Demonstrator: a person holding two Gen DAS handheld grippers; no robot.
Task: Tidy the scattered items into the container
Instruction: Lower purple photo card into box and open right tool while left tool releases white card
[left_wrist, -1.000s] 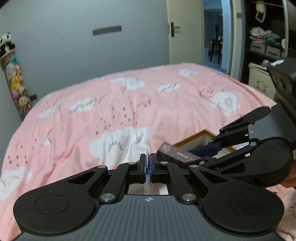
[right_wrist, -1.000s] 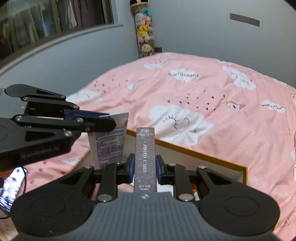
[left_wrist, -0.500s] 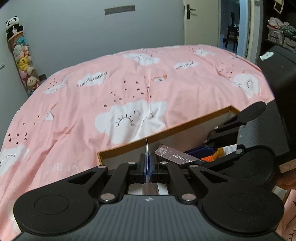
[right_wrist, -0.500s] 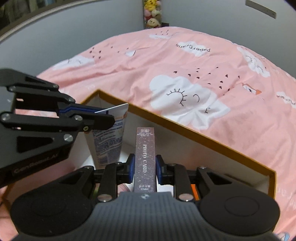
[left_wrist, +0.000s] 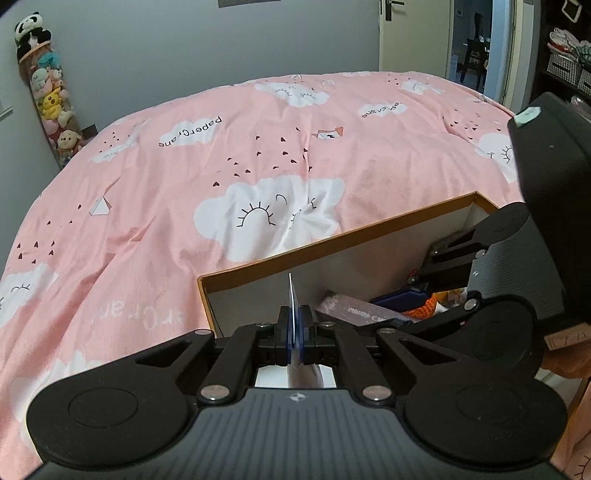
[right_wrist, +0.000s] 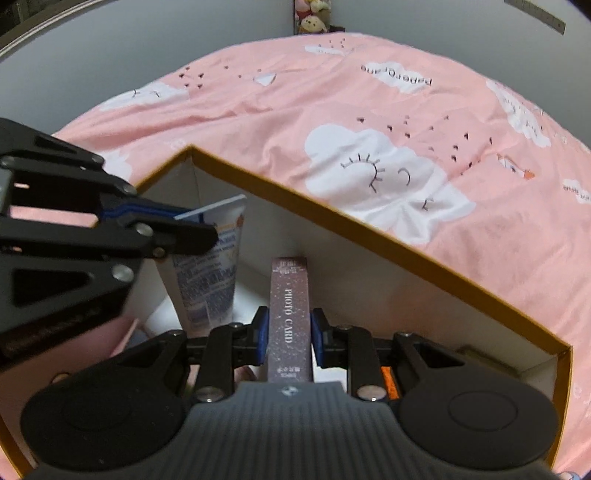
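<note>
While both grippers hang over box (right_wrist: 369, 240) on pink duvet (right_wrist: 406, 110): right gripper (right_wrist: 287, 338) clamped on PHOTO CARD pack (right_wrist: 288, 314), left gripper (left_wrist: 294, 328) pinching white tube (right_wrist: 210, 280) by crimped end. Both items inside box walls, tube just beside pack. Orange thing (left_wrist: 419, 306) under right gripper, plush toys (left_wrist: 51, 99) against wall.

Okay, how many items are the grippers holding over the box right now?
2. The left gripper pinches a white tube by its flat end; the right gripper clamps a purple photo card box. Both hang inside the container. Other items lie partly hidden below.
</note>
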